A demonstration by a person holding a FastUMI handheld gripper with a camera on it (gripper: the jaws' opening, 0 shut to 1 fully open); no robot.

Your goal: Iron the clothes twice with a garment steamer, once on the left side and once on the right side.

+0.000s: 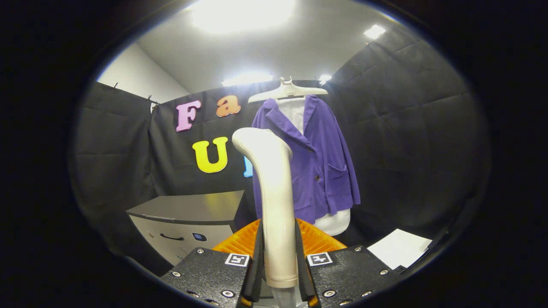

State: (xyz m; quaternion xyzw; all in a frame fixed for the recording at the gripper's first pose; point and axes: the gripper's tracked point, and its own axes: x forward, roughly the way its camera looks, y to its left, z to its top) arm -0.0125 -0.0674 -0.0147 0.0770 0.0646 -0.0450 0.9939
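Note:
A cream-white garment steamer stands upright between my fingers, its bent head at the top pointing away toward the clothes. My gripper is shut on the steamer's handle, both fingers pressing its sides. Beyond the steamer hangs a purple corduroy jacket over a white shirt, both on a white hanger against the black booth wall. The steamer head covers the jacket's left part from here and stays apart from the cloth.
A grey box-shaped appliance sits low to the left of the jacket. An orange ribbed object lies just behind my fingers. A white sheet of paper rests low on the right.

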